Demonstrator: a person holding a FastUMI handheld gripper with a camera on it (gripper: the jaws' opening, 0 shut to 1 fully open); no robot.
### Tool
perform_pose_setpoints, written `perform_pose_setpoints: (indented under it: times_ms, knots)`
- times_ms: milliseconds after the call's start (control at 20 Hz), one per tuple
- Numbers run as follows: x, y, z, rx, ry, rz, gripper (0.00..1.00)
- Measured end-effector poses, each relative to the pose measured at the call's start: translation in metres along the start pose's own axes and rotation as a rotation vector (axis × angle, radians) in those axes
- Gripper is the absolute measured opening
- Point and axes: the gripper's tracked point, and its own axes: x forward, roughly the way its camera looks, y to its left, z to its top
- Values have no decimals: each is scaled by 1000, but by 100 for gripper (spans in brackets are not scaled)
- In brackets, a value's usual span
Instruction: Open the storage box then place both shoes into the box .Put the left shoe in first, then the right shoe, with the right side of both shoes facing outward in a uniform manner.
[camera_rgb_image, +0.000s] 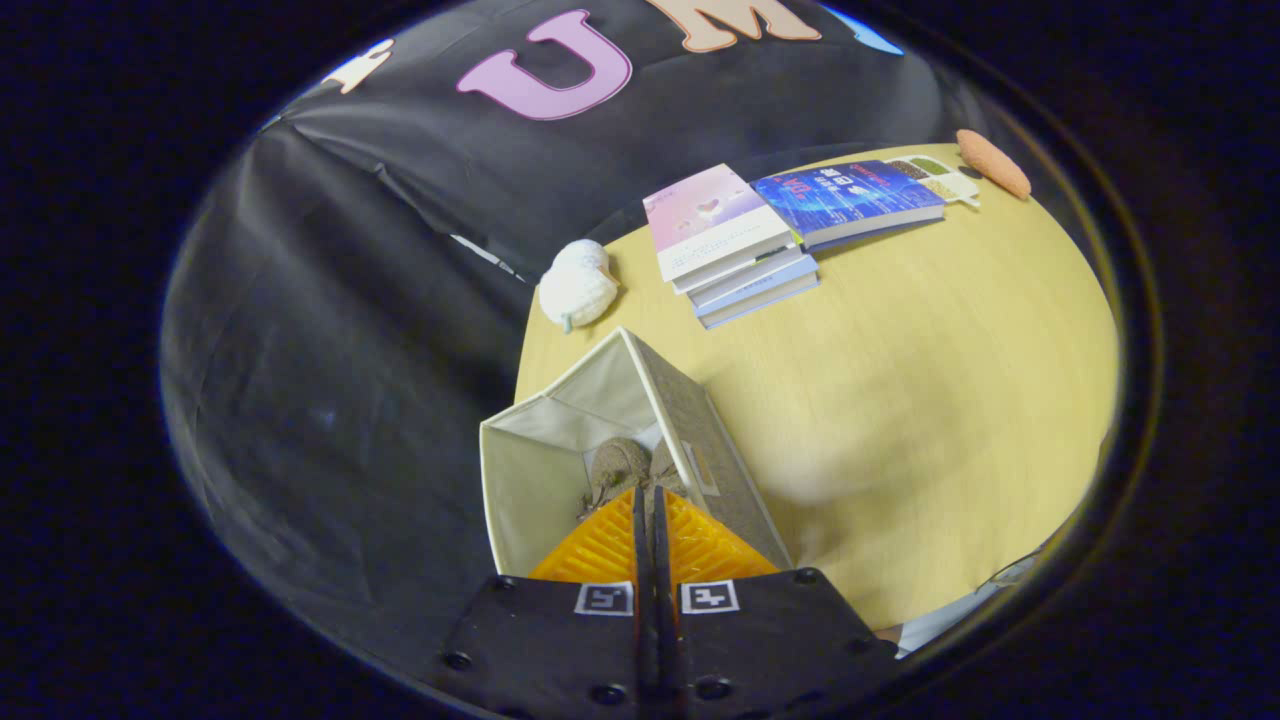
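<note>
Grey fabric storage box stands open on the desk; our claw is closed, empty, above a shoe inside; we risk snagging the soft wall.

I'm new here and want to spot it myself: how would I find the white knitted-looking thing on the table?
Start at the round wooden table, then the open storage box just ahead of the closed fingers. Beyond the box, beside the stacked books, lies the white shoe: soft, rounded, unlike its flat neighbours.
</note>
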Motion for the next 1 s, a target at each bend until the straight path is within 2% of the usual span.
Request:
perform_pose_setpoints:
  times_ms: [1000]
  knots:
    - [-1, 4, 0, 7, 8, 14, 4]
